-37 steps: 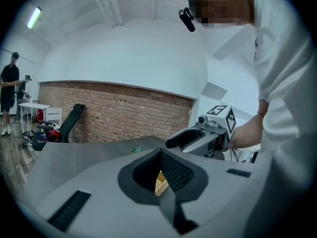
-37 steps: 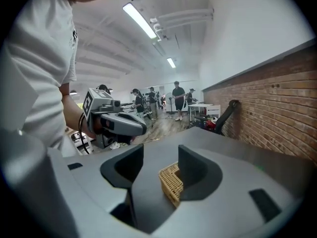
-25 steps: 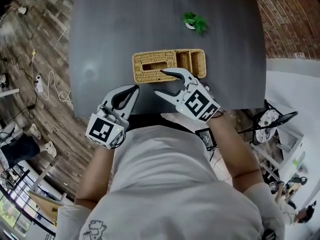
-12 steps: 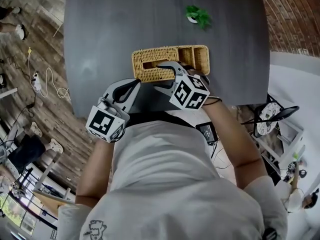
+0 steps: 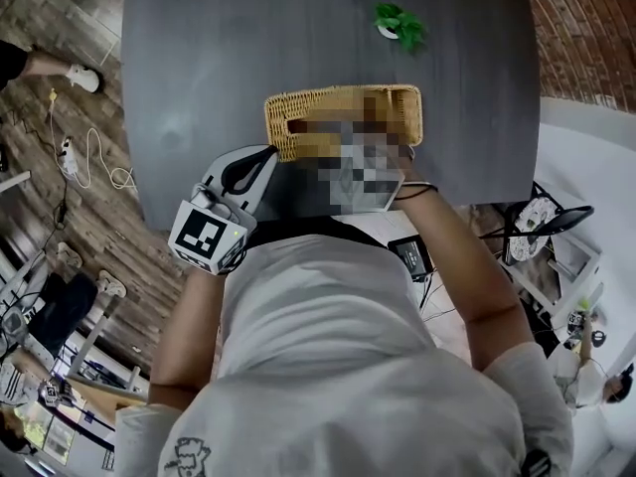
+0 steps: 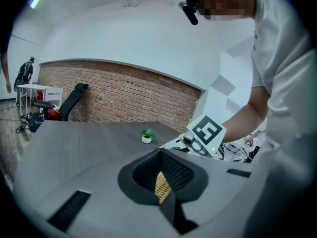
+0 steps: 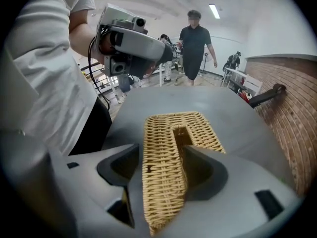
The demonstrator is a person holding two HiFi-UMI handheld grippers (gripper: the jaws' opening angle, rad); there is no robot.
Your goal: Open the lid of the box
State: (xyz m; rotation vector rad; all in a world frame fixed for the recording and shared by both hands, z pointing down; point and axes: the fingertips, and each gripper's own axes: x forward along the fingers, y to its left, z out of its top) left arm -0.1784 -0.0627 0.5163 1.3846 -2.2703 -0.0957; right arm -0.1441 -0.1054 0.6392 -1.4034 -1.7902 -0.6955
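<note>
A woven wicker box [image 5: 308, 107] lies on the dark grey table [image 5: 199, 68], its lid [image 7: 163, 128] pierced by an oblong slot [image 7: 179, 133]. My right gripper [image 7: 163, 148] is down over the lid. Its jaws have just been opening and stand wide, with the strip of lid beside the slot between them. I see no pad pressing on it. In the head view a mosaic patch covers this gripper. My left gripper [image 5: 268, 155] hovers at the table's near edge, left of the box. It is shut and holds nothing. Its tips [image 6: 161, 152] meet, and wicker shows through the gap behind them.
A small potted plant [image 5: 397, 26] stands beyond the box. A brick wall [image 6: 124, 98] and an office chair [image 6: 72, 100] lie past the table. Cables [image 5: 94, 167] trail on the wooden floor at the left. A person [image 7: 195, 43] walks in the background.
My right gripper has come down and forward from the table's near edge onto the box lid. The left gripper has sunk a little and stays shut.
</note>
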